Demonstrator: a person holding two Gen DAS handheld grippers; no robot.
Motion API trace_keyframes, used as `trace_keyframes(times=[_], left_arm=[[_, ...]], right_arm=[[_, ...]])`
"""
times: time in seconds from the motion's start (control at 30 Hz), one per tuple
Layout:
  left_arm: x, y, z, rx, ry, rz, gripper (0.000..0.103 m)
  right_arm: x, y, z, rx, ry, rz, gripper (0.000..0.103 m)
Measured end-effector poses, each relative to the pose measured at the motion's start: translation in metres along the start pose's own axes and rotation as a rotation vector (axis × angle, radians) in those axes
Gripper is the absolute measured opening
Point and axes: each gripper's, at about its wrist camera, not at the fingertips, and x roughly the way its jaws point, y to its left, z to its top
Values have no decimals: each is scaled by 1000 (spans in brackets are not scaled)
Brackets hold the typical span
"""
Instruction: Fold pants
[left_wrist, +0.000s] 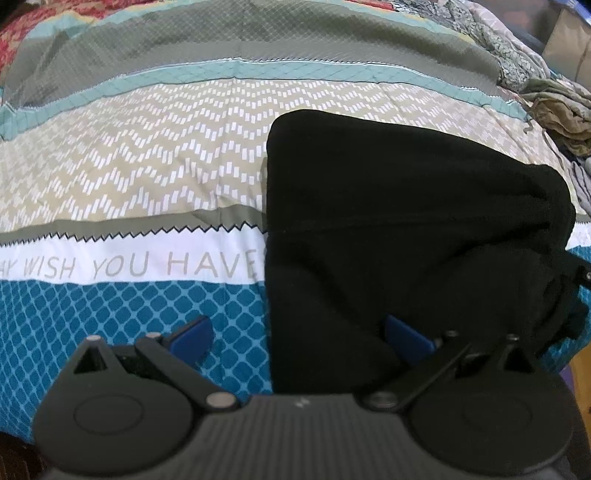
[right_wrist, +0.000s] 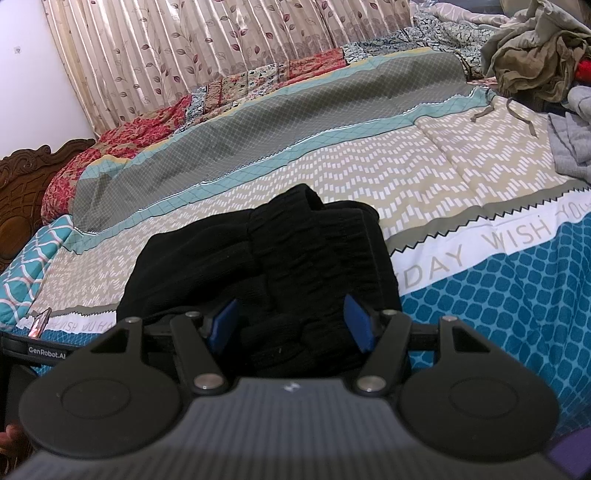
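Note:
The black pants (left_wrist: 399, 229) lie folded into a compact bundle on the patterned bedspread (left_wrist: 147, 177). In the right wrist view the pants (right_wrist: 288, 251) show their ribbed waistband on top. My left gripper (left_wrist: 299, 336) is open, low over the bundle's near left edge, with one blue pad (left_wrist: 192, 338) over the bedspread and the other over black cloth. My right gripper (right_wrist: 291, 325) is open, its blue pads (right_wrist: 225, 325) standing on either side of the bundle's near end without closing on it.
A heap of olive and grey clothes (right_wrist: 535, 55) lies at the bed's far right, also in the left wrist view (left_wrist: 561, 110). A floral quilt (right_wrist: 147, 125) and curtain (right_wrist: 203, 44) are at the back. A carved wooden headboard (right_wrist: 26, 184) is at left.

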Motion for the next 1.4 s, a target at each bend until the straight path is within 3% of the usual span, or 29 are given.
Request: trace_keyframes(times=[0.73,1.4], left_arm=[[-1,-9,-3,82,-32,46,103],[-1,-9,-4,97,-35,52,103]], right_arm=[[1,3,-2,-9,-5,-5,66],[0,4,-4,-9,-7,-5,66]])
